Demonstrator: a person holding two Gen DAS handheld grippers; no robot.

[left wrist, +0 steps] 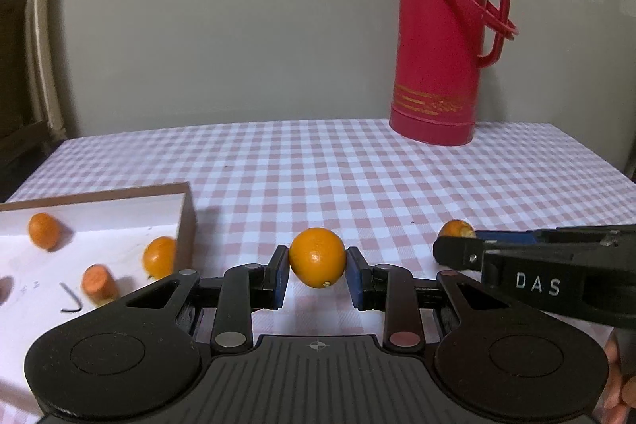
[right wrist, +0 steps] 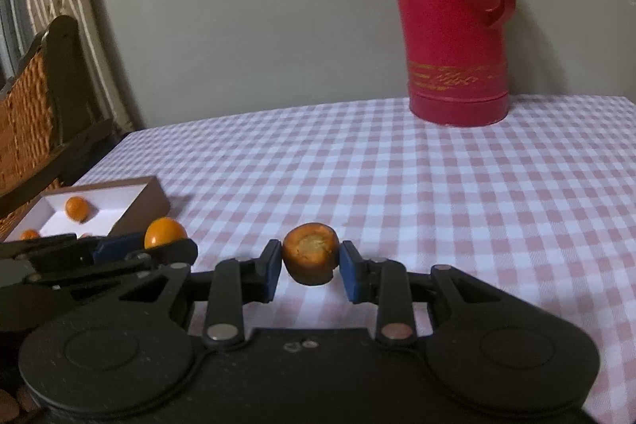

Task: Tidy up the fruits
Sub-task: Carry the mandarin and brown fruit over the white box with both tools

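A checkered table (left wrist: 357, 165) carries a red thermos (left wrist: 441, 38) and a shallow box (left wrist: 187, 221) holding fruit

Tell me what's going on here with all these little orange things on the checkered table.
A person is sorting produce with two handheld grippers. The left gripper is shut on a small orange, and the right gripper is shut on a carrot piece. Both hang just above the checkered tablecloth. To the left, a shallow box already holds another orange and two carrot pieces. A red thermos stands at the back.
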